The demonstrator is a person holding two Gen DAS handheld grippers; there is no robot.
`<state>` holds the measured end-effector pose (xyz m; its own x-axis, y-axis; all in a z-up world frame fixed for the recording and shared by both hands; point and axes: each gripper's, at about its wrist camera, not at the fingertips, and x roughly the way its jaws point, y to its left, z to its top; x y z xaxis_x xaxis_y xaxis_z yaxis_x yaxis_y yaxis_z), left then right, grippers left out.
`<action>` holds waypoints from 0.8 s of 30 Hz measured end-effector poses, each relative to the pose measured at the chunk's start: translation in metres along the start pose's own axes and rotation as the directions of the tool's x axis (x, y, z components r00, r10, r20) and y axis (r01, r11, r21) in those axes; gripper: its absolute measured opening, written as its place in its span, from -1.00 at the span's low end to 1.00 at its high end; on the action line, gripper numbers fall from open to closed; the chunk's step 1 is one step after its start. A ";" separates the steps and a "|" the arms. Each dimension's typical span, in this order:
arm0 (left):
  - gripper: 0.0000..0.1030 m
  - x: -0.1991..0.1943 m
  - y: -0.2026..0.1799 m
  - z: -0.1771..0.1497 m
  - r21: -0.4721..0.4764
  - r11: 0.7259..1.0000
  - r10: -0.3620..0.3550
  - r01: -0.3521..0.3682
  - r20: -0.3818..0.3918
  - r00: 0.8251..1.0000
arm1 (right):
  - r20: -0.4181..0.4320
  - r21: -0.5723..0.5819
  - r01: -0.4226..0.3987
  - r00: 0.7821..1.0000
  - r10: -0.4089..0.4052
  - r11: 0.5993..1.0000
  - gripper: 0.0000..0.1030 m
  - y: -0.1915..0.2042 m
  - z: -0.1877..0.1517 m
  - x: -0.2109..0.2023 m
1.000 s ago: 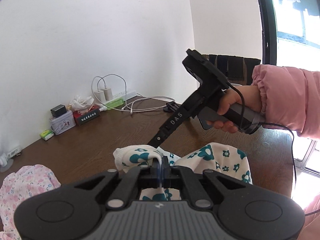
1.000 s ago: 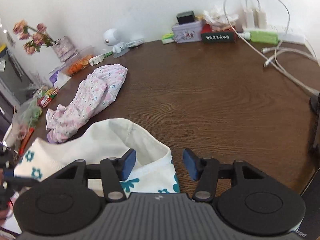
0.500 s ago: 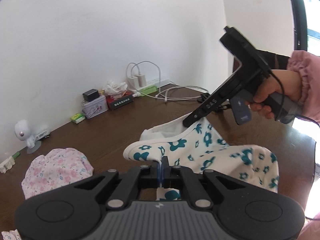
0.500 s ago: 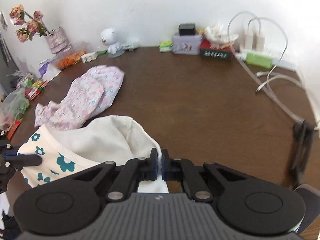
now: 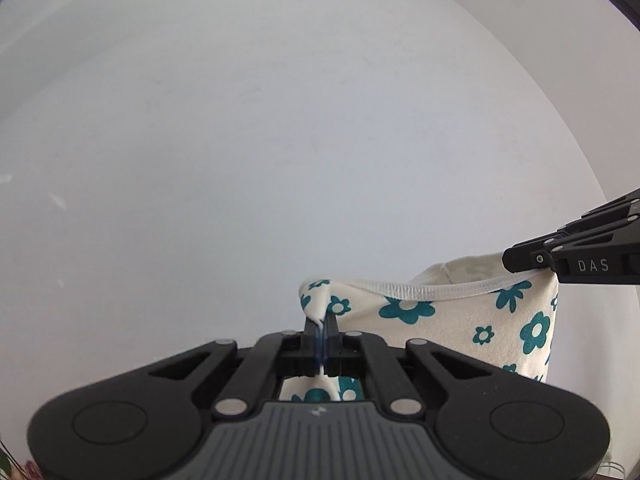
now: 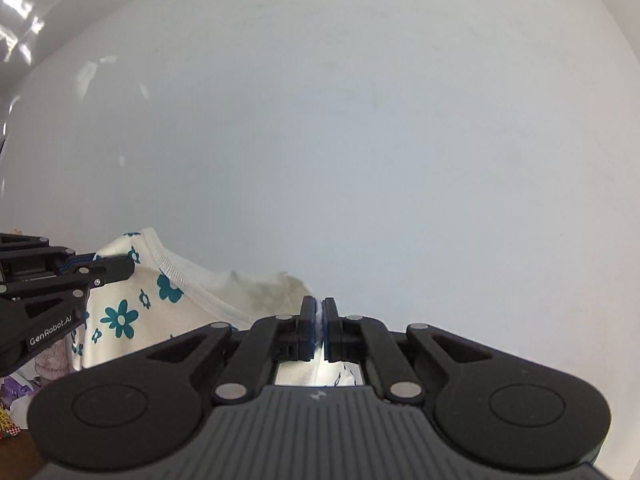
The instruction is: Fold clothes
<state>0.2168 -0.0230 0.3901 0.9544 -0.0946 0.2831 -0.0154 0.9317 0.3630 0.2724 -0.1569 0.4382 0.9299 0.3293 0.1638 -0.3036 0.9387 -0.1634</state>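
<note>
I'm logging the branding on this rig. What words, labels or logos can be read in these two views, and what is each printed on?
"DAS": white letters on the black right gripper, seen from the left wrist view.
"GenRobot.AI": white letters on the black left gripper, seen from the right wrist view.
A small pale logo mark on each grey ribbed camera housing: a symbol, not readable text.
The cream garment with teal flowers bears no text.

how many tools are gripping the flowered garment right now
2. The left tool pinches one end of the flowered garment at its hemmed edge; the right tool pinches the other end. Both are shut on it.
</note>
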 end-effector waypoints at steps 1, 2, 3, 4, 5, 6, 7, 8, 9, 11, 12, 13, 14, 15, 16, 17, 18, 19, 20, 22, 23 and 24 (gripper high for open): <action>-0.99 -0.011 -0.002 0.002 0.022 1.000 -0.008 0.007 0.019 1.000 | 0.009 -0.027 0.000 1.000 0.000 1.000 -0.94 0.004 -0.002 -0.010; -0.99 -0.023 -0.005 0.004 0.045 0.999 -0.016 0.014 0.038 0.999 | 0.003 -0.047 -0.006 1.000 0.006 0.999 -0.94 0.007 -0.010 -0.021; -0.99 -0.035 -0.010 -0.001 0.069 0.997 -0.035 0.033 0.036 0.999 | -0.003 -0.067 -0.012 1.000 0.012 0.998 -0.94 0.011 -0.017 -0.031; -0.99 -0.047 -0.017 -0.013 0.091 0.994 -0.066 0.064 0.020 0.998 | -0.010 -0.087 -0.019 1.000 0.018 0.996 -0.94 0.014 -0.024 -0.041; -0.99 -0.060 -0.025 -0.026 0.112 0.989 -0.098 0.097 0.001 0.995 | -0.034 -0.097 -0.031 0.999 0.028 0.995 -0.94 0.017 -0.038 -0.051; -0.99 -0.073 -0.033 -0.039 0.133 0.982 -0.129 0.130 -0.019 0.991 | -0.078 -0.095 -0.048 0.996 0.041 0.994 -0.94 0.018 -0.060 -0.061; -0.99 -0.087 -0.042 -0.055 0.141 0.975 -0.164 0.170 -0.053 0.985 | -0.121 -0.092 -0.066 0.991 0.054 0.994 -0.94 0.020 -0.081 -0.071; -0.99 -0.104 -0.052 -0.074 0.149 0.963 -0.212 0.224 -0.089 0.973 | -0.164 -0.088 -0.083 0.984 0.068 0.993 -0.94 0.022 -0.102 -0.081; -0.99 -0.122 -0.064 -0.095 0.154 0.950 -0.253 0.271 -0.128 0.959 | -0.208 -0.083 -0.098 0.975 0.079 0.992 -0.94 0.023 -0.125 -0.092; -0.99 -0.157 -0.089 -0.138 0.147 0.918 -0.334 0.369 -0.216 0.917 | -0.312 -0.046 -0.132 0.944 0.111 0.990 -0.94 0.026 -0.184 -0.122; -0.98 -0.175 -0.102 -0.161 0.124 0.895 -0.385 0.429 -0.272 0.882 | -0.362 -0.012 -0.142 0.923 0.128 0.990 -0.94 0.027 -0.212 -0.137; -0.98 -0.193 -0.115 -0.183 0.096 0.868 -0.435 0.488 -0.326 0.839 | -0.417 0.032 -0.148 0.897 0.148 0.988 -0.94 0.027 -0.241 -0.153; -0.99 -0.210 -0.126 -0.201 0.064 0.841 -0.480 0.538 -0.372 0.794 | -0.471 0.084 -0.152 0.865 0.174 0.985 -0.94 0.026 -0.270 -0.169; -0.99 -0.227 -0.137 -0.219 0.029 0.811 -0.522 0.584 -0.414 0.746 | -0.517 0.132 -0.149 0.833 0.197 0.980 -0.94 0.026 -0.294 -0.183; -0.99 -0.244 -0.149 -0.236 -0.008 0.779 -0.562 0.627 -0.453 0.692 | -0.557 0.177 -0.145 0.800 0.220 0.974 -0.94 0.027 -0.314 -0.196; -0.98 -0.258 -0.155 -0.246 -0.030 0.758 -0.585 0.652 -0.473 0.659 | -0.588 0.221 -0.140 0.770 0.247 0.965 -0.94 0.028 -0.332 -0.211; -0.98 -0.271 -0.162 -0.256 -0.051 0.737 -0.607 0.674 -0.489 0.627 | -0.605 0.247 -0.140 0.751 0.265 0.959 -0.94 0.030 -0.343 -0.226; -0.99 -0.284 -0.168 -0.265 -0.073 0.716 -0.627 0.694 -0.505 0.594 | -0.615 0.255 -0.146 0.738 0.277 0.956 -0.94 0.032 -0.349 -0.239; -0.99 -0.289 -0.169 -0.271 -0.094 0.706 -0.638 0.702 -0.513 0.574 | -0.622 0.261 -0.152 0.729 0.286 0.953 -0.94 0.037 -0.351 -0.251; -0.99 -0.295 -0.172 -0.279 -0.123 0.698 -0.649 0.706 -0.524 0.551 | -0.625 0.274 -0.165 0.718 0.306 0.947 -0.94 0.043 -0.345 -0.268; -0.99 -0.295 -0.174 -0.280 -0.128 0.699 -0.648 0.704 -0.529 0.547 | -0.627 0.281 -0.171 0.712 0.316 0.944 -0.94 0.045 -0.340 -0.276; -0.98 -0.296 -0.176 -0.280 -0.134 0.700 -0.647 0.702 -0.534 0.544 | -0.631 0.284 -0.176 0.706 0.322 0.943 -0.93 0.046 -0.339 -0.281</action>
<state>0.0208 -0.0605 -0.0062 0.6882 -0.4674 -0.5549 0.6988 0.6326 0.3339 0.0677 -0.2409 0.0554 0.6894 0.4699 -0.5513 -0.5088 0.8558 0.0933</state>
